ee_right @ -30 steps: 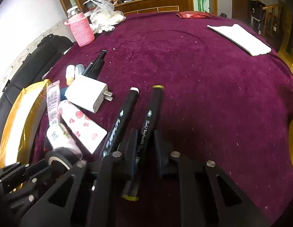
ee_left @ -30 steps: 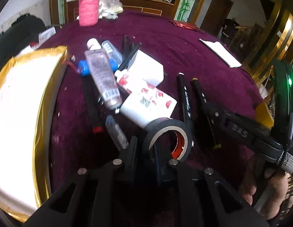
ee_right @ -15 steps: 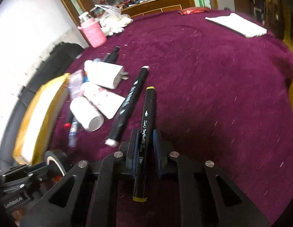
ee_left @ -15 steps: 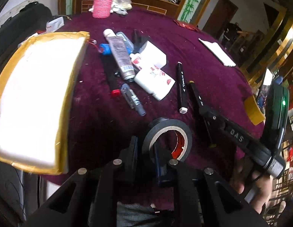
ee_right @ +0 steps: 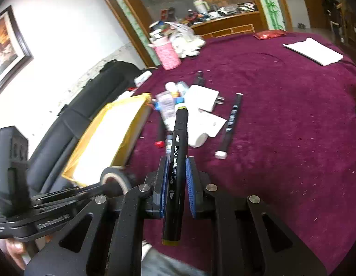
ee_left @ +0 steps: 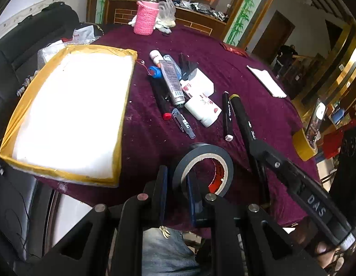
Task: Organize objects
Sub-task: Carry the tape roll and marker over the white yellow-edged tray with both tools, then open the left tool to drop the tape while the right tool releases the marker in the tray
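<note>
My left gripper has its jaws pinching the near wall of a black tape roll, which stands on edge in the grip, raised above the near edge of the maroon-clothed counter. My right gripper has its jaws pressed on a black art marker with yellow ends; the marker lies along the fingers, its far cap sticking out well past them and its near end hanging back toward me. It too is clear of the cloth.

To the left, at the counter's edge, sits a shallow box with a gold rim and a white inside. Just beside its right wall lies the heap I am working through: a clear tube, a white charger, a white bottle with red prints, a red-tipped pen and a small pen. A second black marker lies right of the bottle. A pink knitted bottle cover stands at the far side, and a folded white cloth lies well apart to the right.
</note>
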`<state>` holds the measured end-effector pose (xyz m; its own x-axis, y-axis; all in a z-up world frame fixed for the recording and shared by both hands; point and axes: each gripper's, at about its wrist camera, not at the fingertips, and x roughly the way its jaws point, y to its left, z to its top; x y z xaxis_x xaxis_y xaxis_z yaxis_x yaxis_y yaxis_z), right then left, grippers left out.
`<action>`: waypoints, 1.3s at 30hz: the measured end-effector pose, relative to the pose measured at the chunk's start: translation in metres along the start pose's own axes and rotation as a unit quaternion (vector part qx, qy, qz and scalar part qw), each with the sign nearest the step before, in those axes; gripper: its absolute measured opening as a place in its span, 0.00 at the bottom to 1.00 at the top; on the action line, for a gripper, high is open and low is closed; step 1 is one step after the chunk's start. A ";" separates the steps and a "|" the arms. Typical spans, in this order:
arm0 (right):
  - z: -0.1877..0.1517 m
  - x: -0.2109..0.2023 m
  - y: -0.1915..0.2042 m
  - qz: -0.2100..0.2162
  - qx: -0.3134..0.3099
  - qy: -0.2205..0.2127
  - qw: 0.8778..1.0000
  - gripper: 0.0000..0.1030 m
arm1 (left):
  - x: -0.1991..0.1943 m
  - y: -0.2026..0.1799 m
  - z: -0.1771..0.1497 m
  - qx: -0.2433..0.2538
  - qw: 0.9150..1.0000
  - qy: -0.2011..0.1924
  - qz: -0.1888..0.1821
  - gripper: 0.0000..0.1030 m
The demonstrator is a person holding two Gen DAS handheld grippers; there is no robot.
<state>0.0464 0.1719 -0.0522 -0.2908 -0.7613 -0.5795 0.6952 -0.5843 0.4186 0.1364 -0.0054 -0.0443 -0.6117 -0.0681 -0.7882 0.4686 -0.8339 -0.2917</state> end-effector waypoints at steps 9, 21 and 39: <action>-0.007 -0.012 0.041 0.038 -0.018 0.016 0.999 0.15 | -0.030 0.022 -0.006 -0.021 0.999 -0.025 0.007 0.14; 0.005 0.012 0.087 0.084 -0.046 0.051 0.994 0.15 | -0.041 0.082 0.015 -0.075 0.995 -0.035 0.046 0.14; 0.043 0.176 0.146 0.067 -0.080 0.145 0.984 0.15 | 0.030 0.165 0.063 -0.042 0.991 0.081 0.097 0.14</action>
<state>0.0684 -0.0594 -0.0633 -0.0063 -0.7027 -0.7115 0.8157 -0.4152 0.4028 0.1553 -0.1800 -0.0813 -0.3968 -0.1284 -0.9089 0.6238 -0.7641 -0.1644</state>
